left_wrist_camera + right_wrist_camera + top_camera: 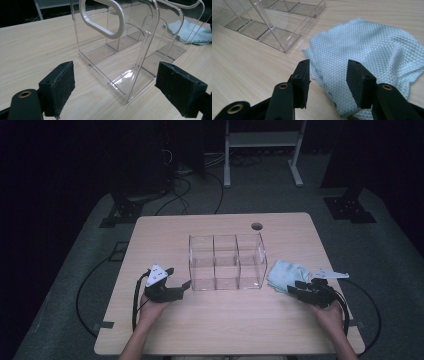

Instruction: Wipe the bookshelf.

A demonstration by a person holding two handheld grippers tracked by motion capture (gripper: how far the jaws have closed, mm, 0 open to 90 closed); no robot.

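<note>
A clear acrylic organizer with several open compartments stands at the middle of the wooden table. My left gripper rests low at its front left corner, jaws open. In the left gripper view that corner of the organizer stands ahead between the pads, untouched. A light blue waffle cloth lies crumpled to the right of the organizer. My right gripper sits at the cloth's near edge. In the right gripper view the jaws of the right gripper are open over the cloth and do not pinch it.
The table has a round cable hole near its far edge. A white stand, black stand bases and cables lie on the floor beyond. The organizer's end wall has a white-rimmed handle cut-out.
</note>
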